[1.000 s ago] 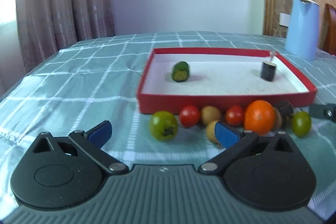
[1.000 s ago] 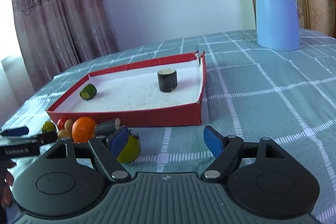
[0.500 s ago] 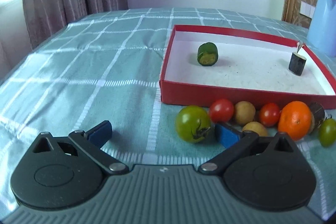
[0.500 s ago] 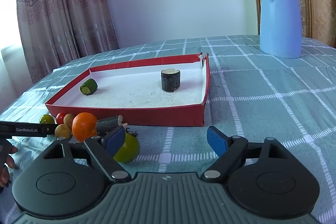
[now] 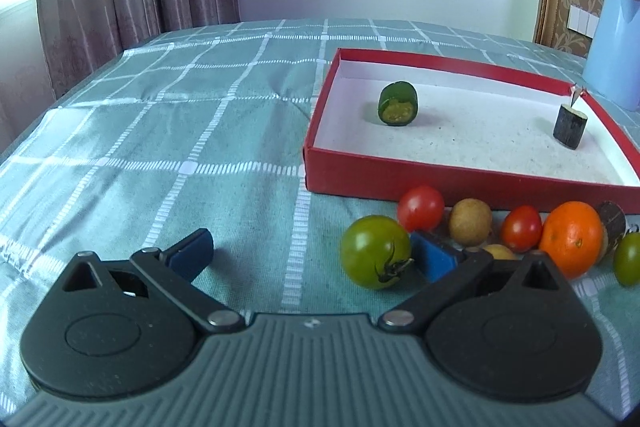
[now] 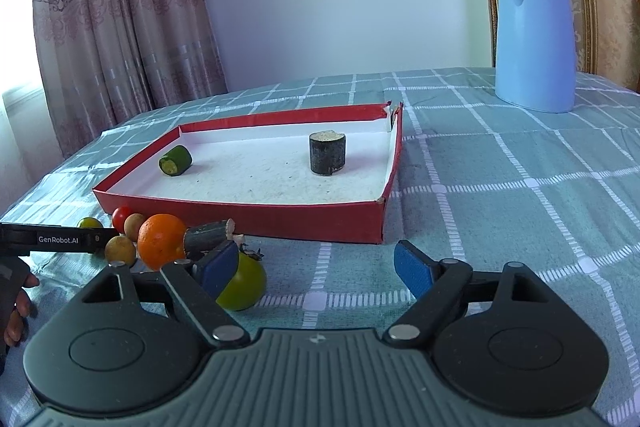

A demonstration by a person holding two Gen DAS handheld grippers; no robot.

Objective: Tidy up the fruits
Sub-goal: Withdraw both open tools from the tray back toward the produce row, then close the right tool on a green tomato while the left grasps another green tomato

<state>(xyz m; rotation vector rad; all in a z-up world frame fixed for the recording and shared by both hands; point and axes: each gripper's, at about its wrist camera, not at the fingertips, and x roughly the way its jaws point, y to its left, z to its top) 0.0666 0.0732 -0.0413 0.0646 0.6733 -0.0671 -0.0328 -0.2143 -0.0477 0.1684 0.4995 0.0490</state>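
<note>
My left gripper (image 5: 312, 255) is open low over the cloth. A green tomato (image 5: 374, 251) lies between its fingers, close against the right pad (image 5: 432, 259). Behind it, a row of fruit lines the red tray (image 5: 440, 183): two red tomatoes (image 5: 421, 207), a brown round fruit (image 5: 470, 221), an orange (image 5: 572, 237). Inside the tray lie a cucumber piece (image 5: 397, 104) and a dark stub (image 5: 570, 127). My right gripper (image 6: 316, 267) is open, with a second green tomato (image 6: 244, 285) just by its left pad (image 6: 220, 267), the orange (image 6: 162, 241) further left.
A blue kettle (image 6: 536, 39) stands at the back right of the checked tablecloth. The left gripper's finger (image 6: 60, 239) and a hand (image 6: 16, 299) show at the left edge of the right wrist view. Curtains hang behind the table's far left.
My left gripper came closer to the fruit row and shifted left, so the green tomato now sits by its right pad. The right gripper's jaws widened slightly; it stayed in place.
</note>
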